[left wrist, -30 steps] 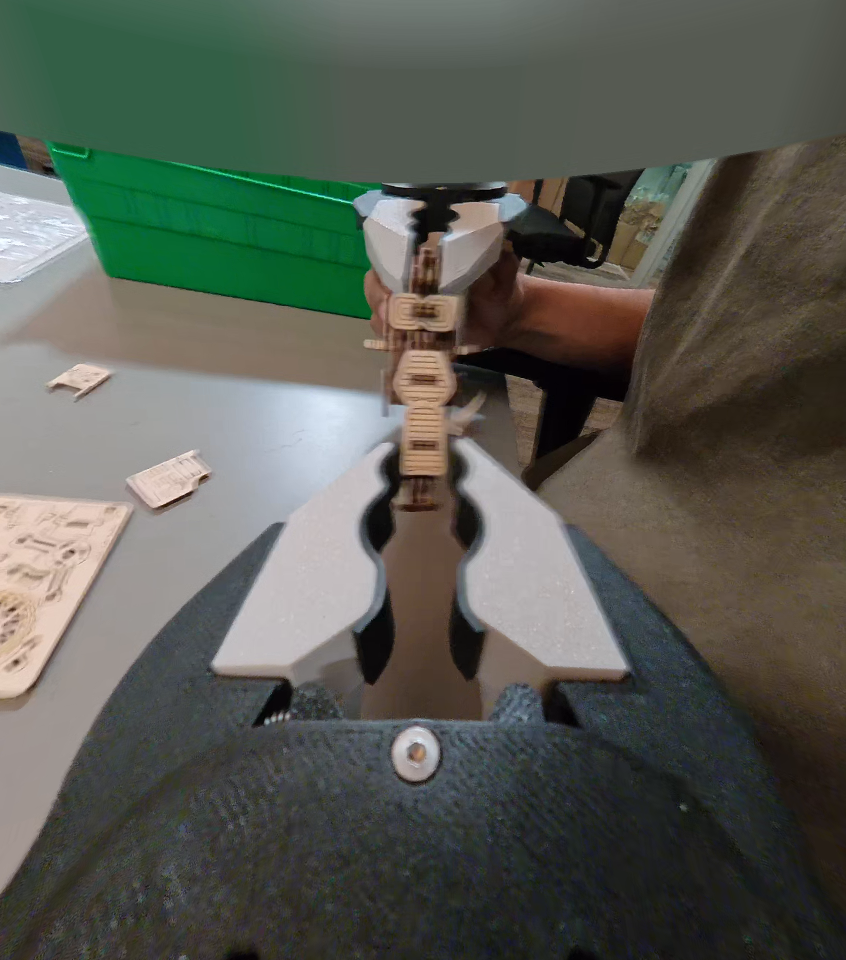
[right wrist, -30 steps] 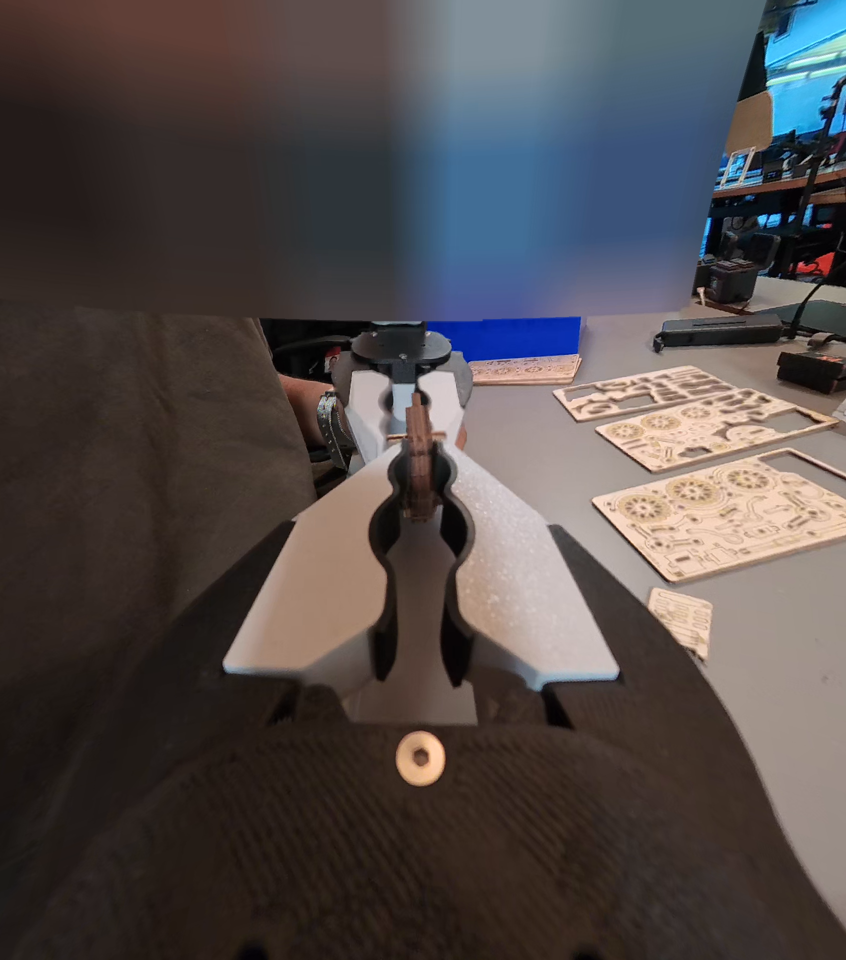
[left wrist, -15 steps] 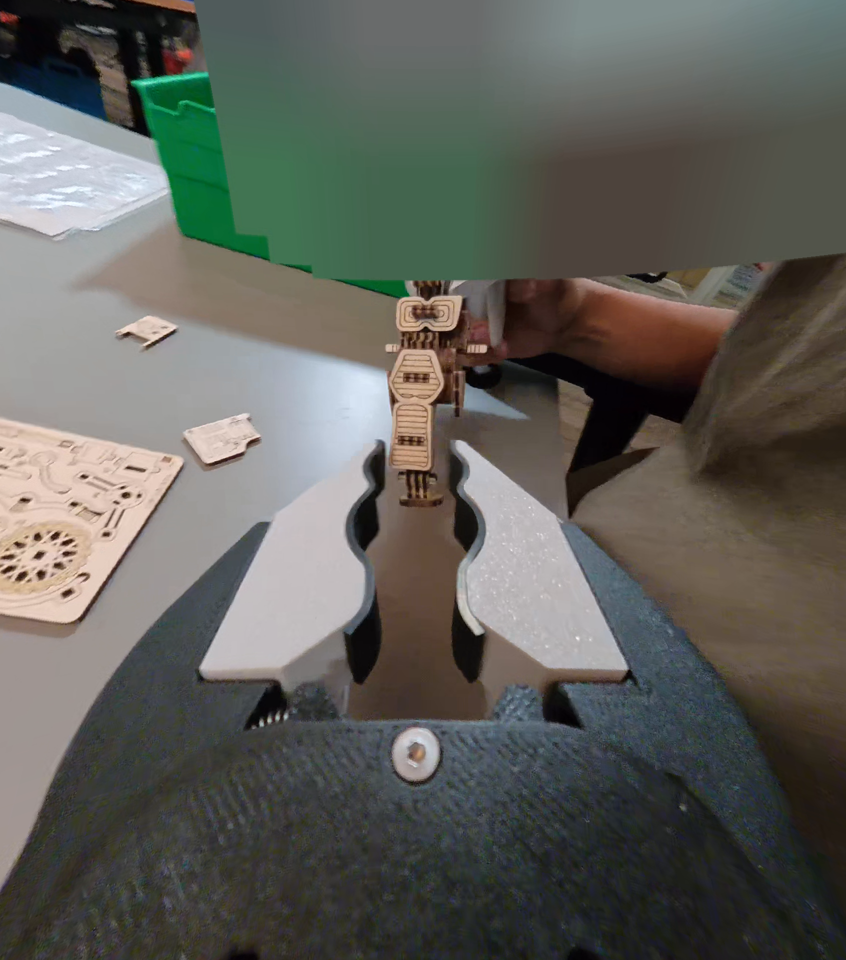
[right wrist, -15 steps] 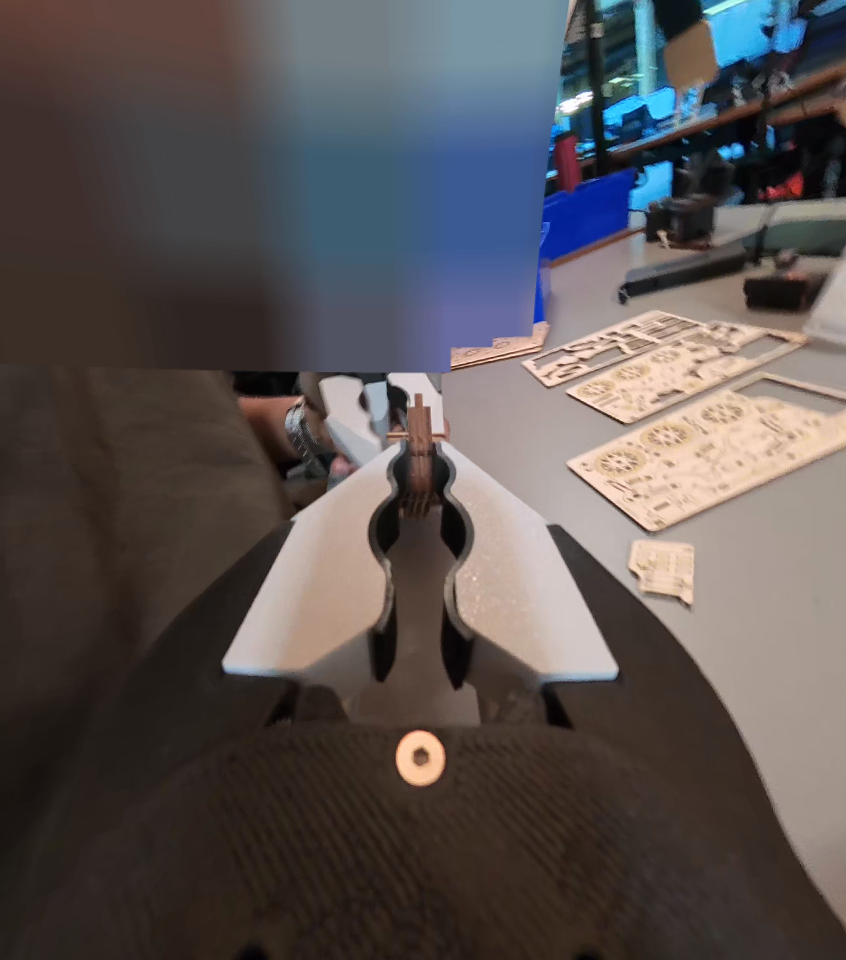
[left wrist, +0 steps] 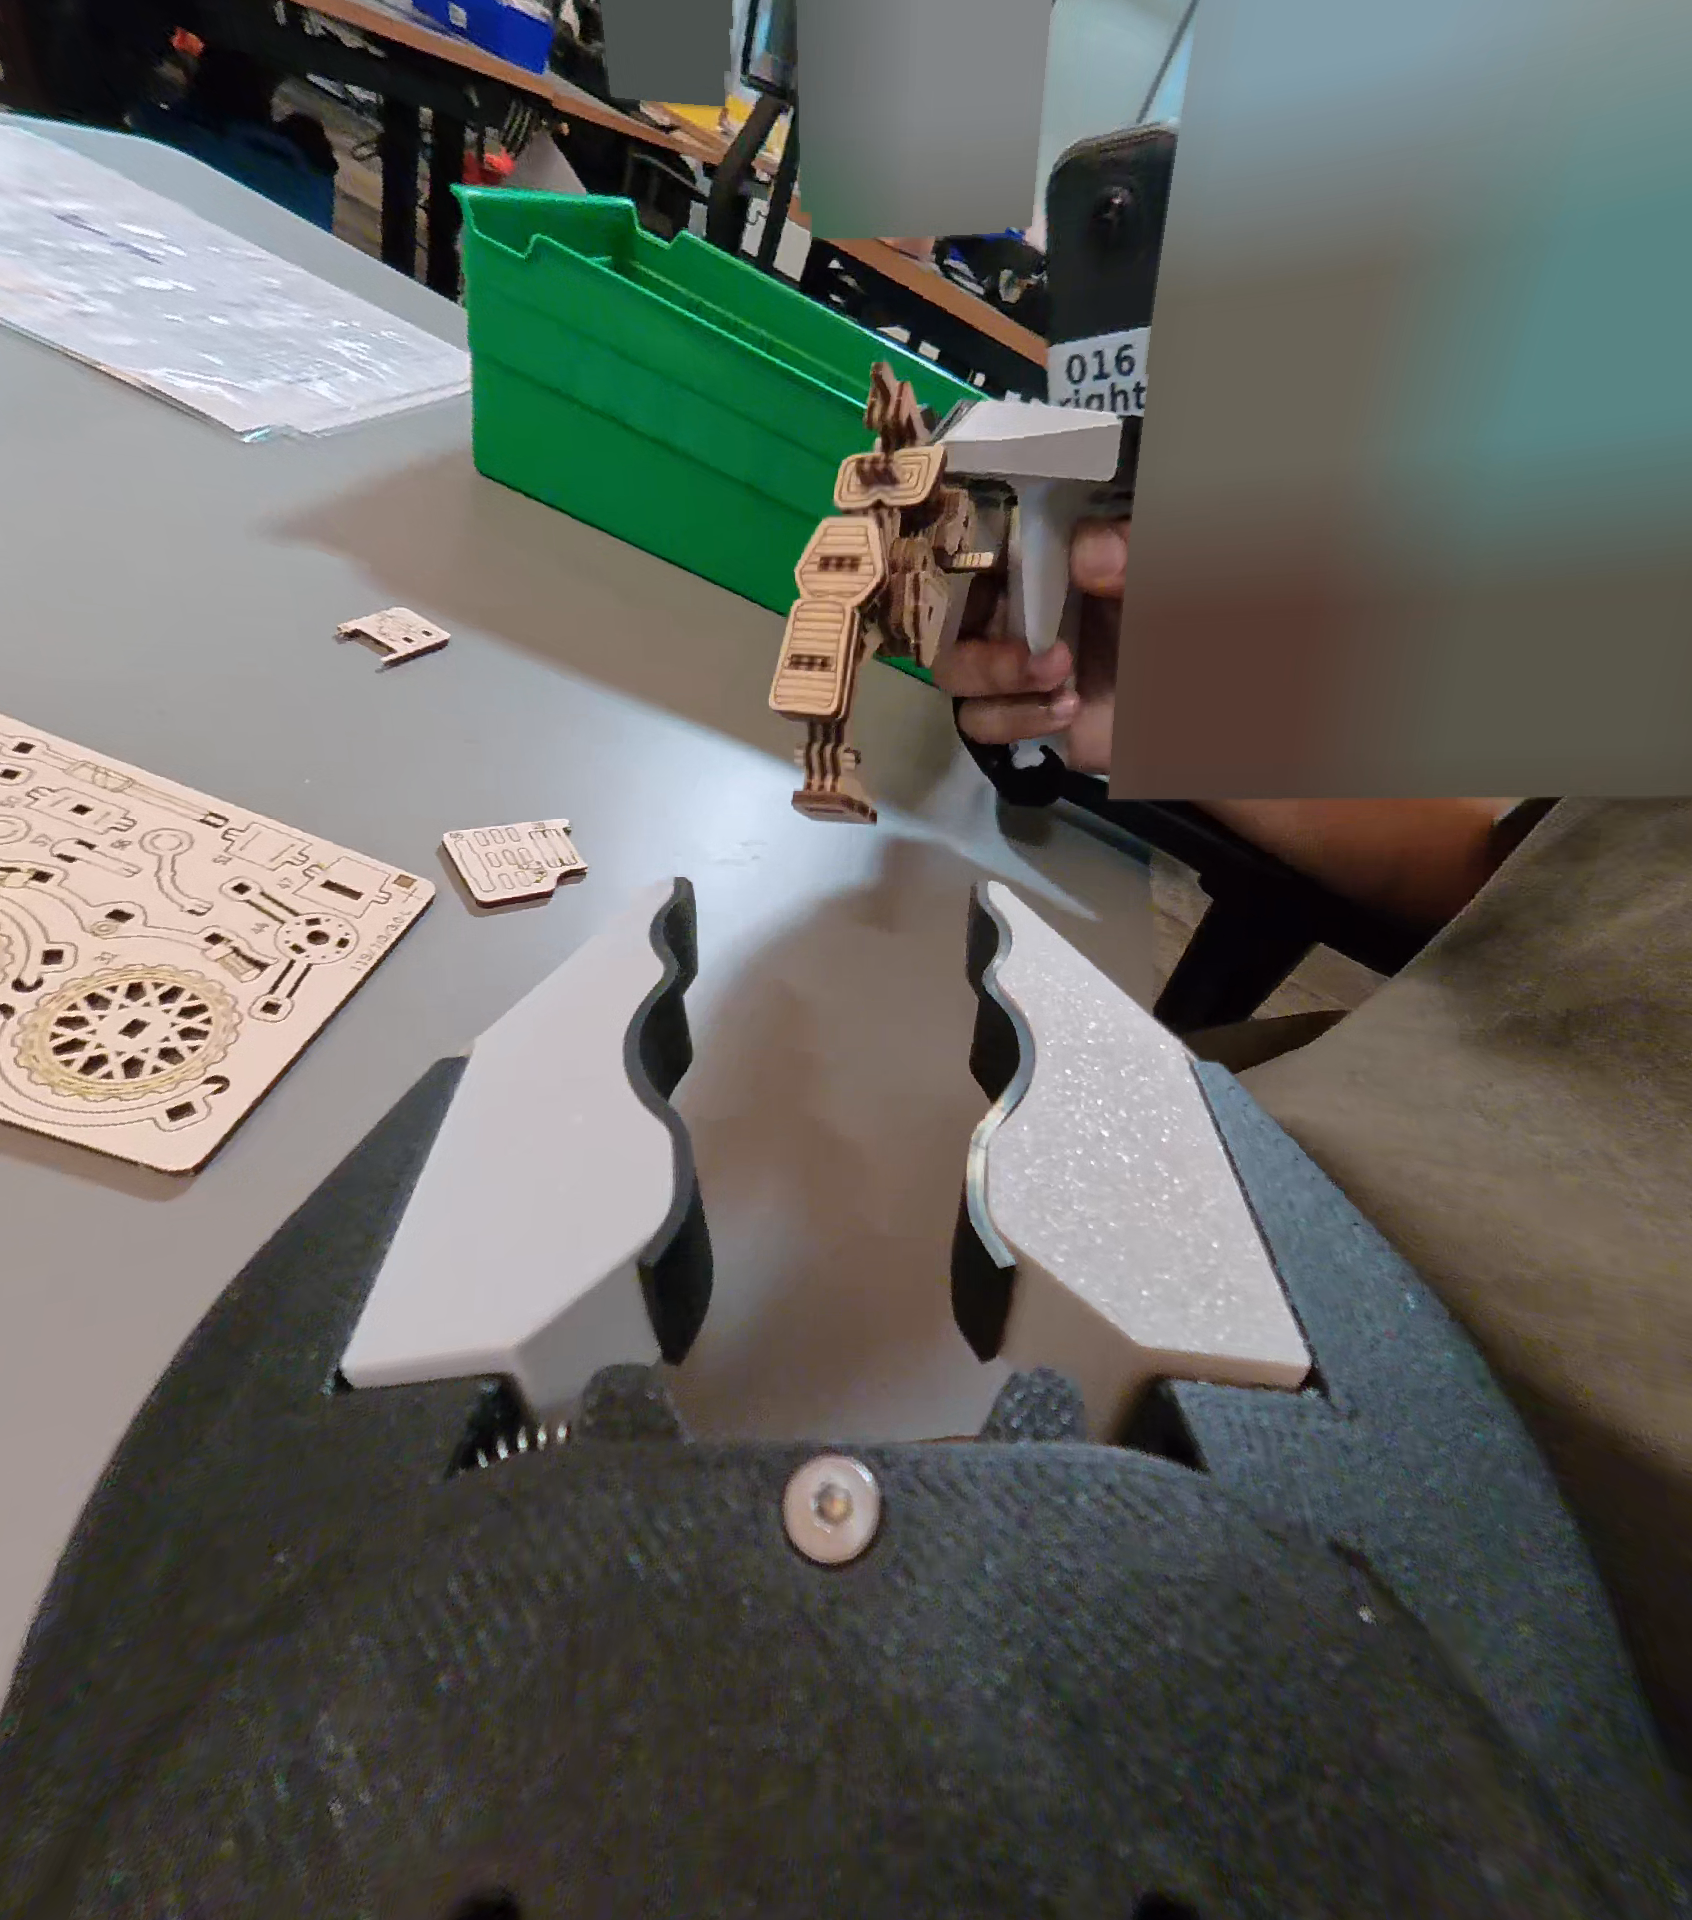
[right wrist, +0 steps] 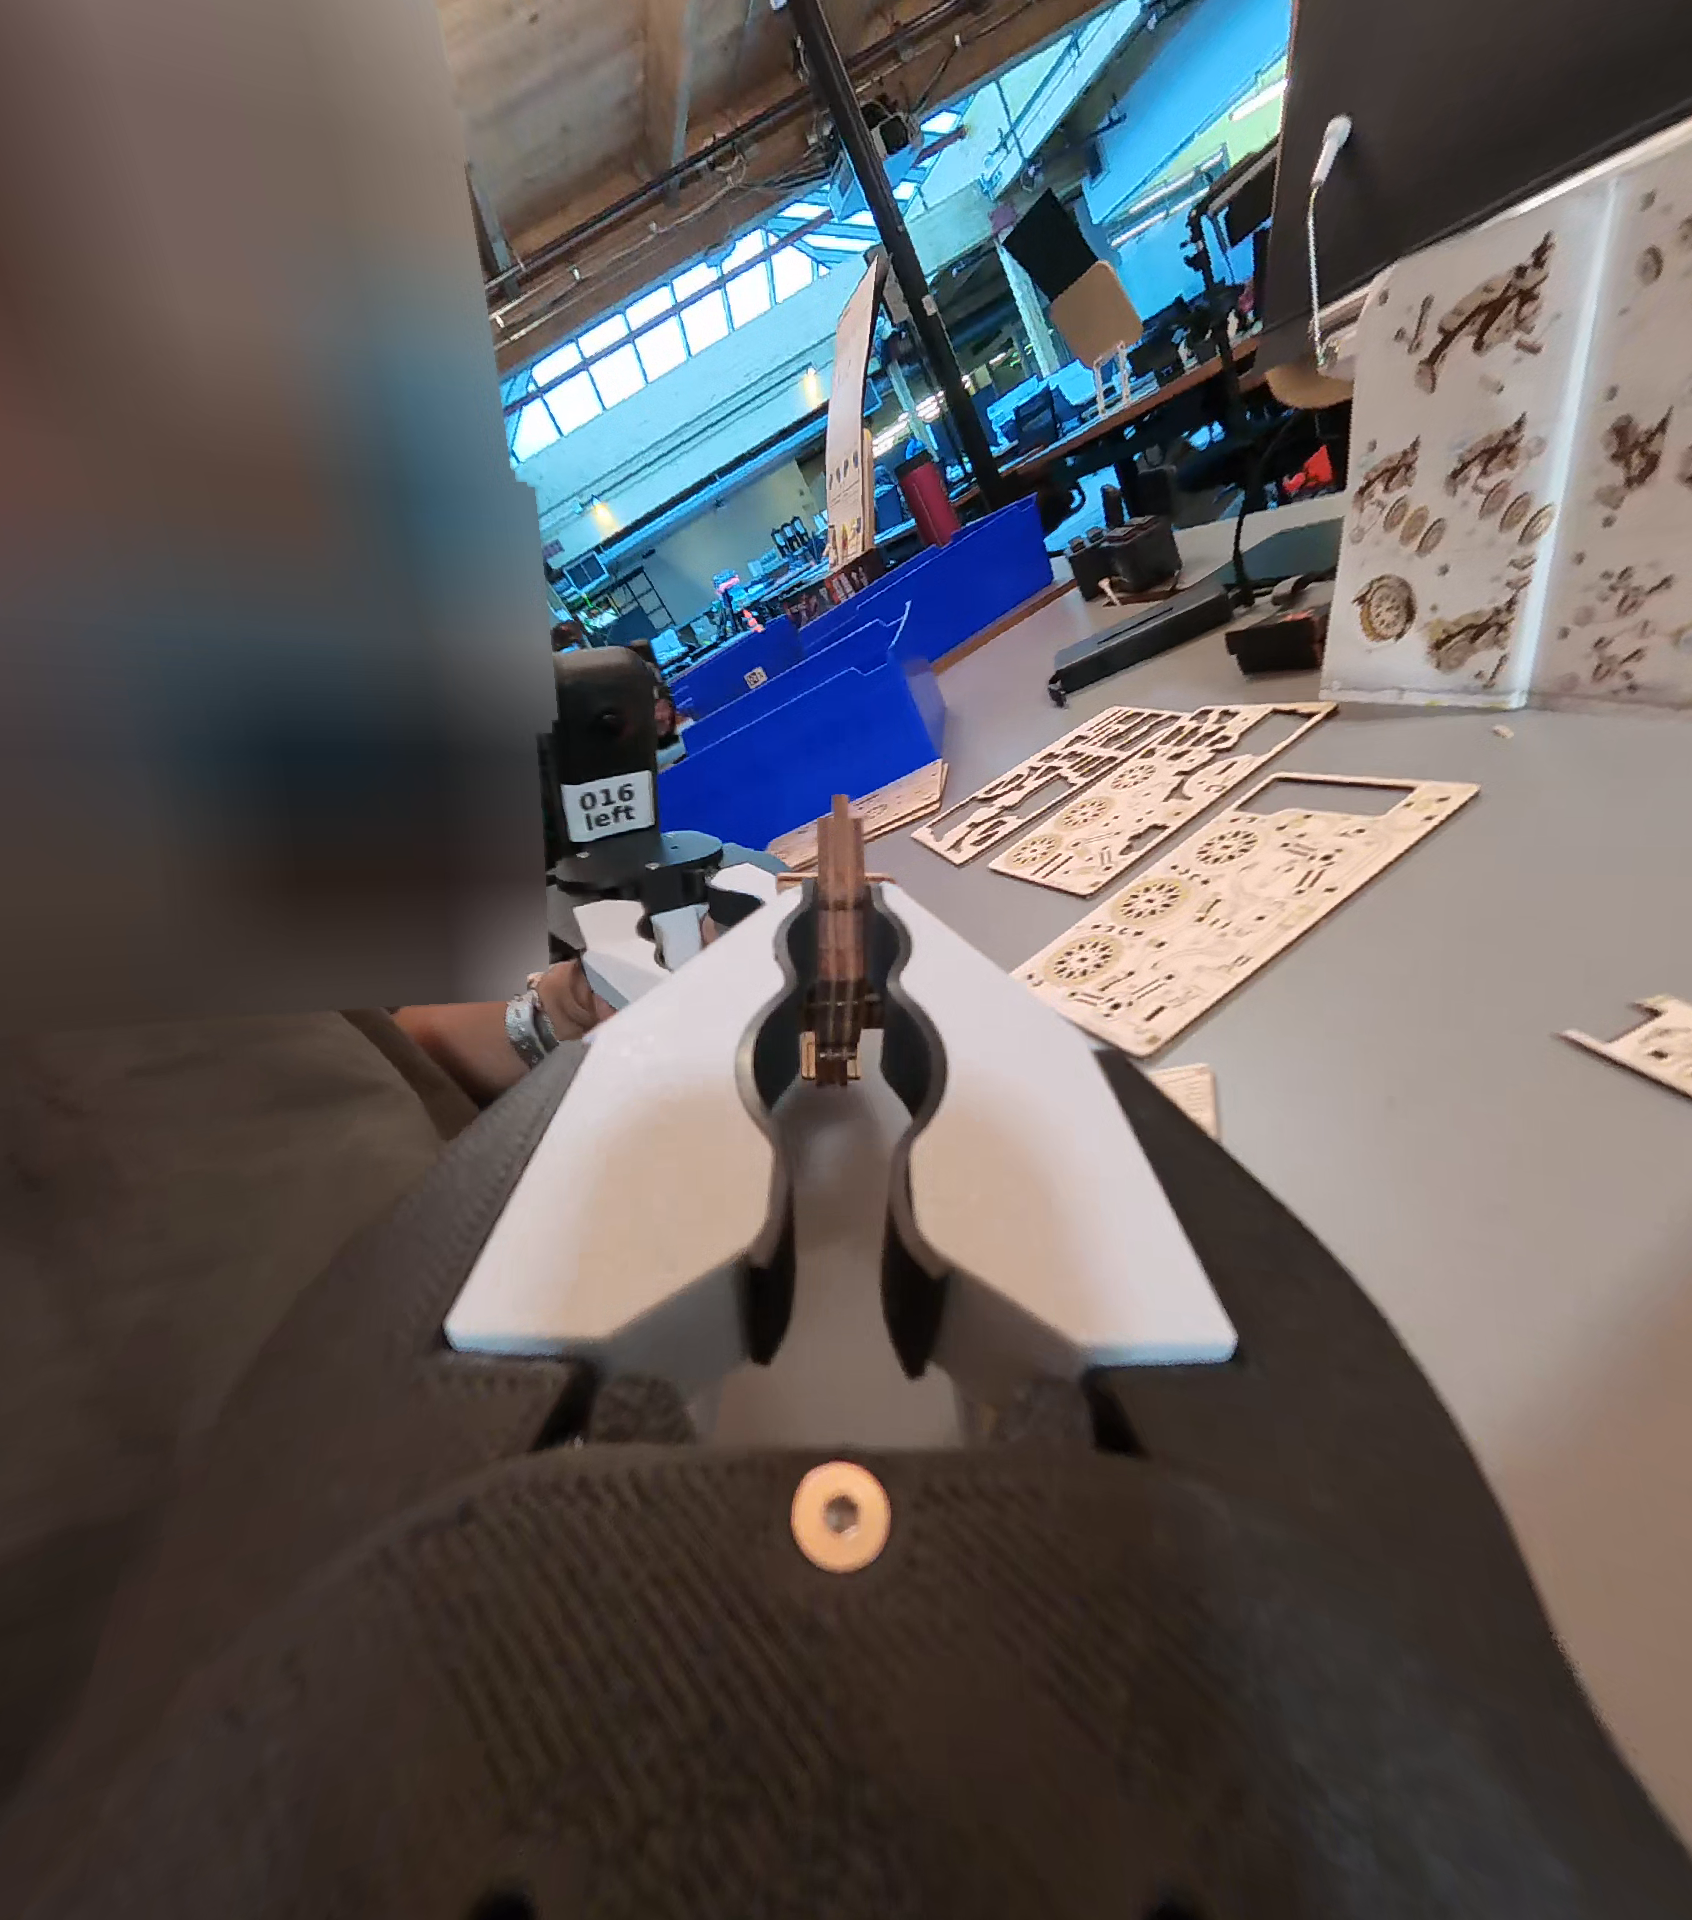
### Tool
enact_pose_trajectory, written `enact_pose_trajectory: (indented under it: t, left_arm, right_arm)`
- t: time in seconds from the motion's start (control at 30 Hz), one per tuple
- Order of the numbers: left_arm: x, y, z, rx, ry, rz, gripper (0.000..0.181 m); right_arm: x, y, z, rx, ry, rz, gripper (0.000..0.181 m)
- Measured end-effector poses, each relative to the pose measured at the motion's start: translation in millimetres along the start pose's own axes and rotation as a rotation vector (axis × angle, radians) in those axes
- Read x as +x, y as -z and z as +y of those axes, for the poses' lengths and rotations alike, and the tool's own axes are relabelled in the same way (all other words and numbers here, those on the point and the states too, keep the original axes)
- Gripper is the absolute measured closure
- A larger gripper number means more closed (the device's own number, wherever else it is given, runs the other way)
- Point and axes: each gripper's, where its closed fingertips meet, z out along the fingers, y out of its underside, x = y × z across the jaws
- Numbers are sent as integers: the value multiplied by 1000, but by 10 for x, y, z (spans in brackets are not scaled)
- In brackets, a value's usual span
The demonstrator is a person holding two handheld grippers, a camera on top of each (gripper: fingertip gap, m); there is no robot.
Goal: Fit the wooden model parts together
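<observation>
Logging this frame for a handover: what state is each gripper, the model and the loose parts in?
left gripper: open, empty
right gripper: shut on the wooden model
wooden model: held above the table
small cut piece: lying flat, loose
parts sheet: flat on table

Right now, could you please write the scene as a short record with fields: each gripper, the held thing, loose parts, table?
left gripper: jaws open, empty, above the table
right gripper: jaws shut on the wooden model assembly
wooden model assembly: held in the air, clear of the table
loose wooden pieces: one small piece near the left gripper, another farther off
wooden part sheet: flat on the grey table
green bin: behind the assembly
</observation>
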Motion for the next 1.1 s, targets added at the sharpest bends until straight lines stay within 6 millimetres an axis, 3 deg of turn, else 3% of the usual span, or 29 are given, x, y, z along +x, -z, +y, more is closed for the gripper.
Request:
enact_pose_trajectory:
  t: [0.17, 0.33, 0.57, 0.83, 1.1]
  left_arm:
    - [125, -46, -45, 39, 47, 58, 133]
    - [209, -64, -72, 60, 134, 129, 148]
    - [145, -64, -69, 68, 302, 170, 168]
    - [167, -81, -26, 52, 492, 270, 169]
    - [120, -57, -31, 68, 513, 269, 169]
  right_arm:
    - [-63, -101, 136, -40, -111, -56, 175]
    - [-89, -212, 310, -85, -259, -83, 176]
    - [-48, -240, 340, -56, -430, -92, 175]
    - [-9, -243, 332, -34, -524, -79, 175]
    - [26, -221, 293, -7, -508, -70, 170]
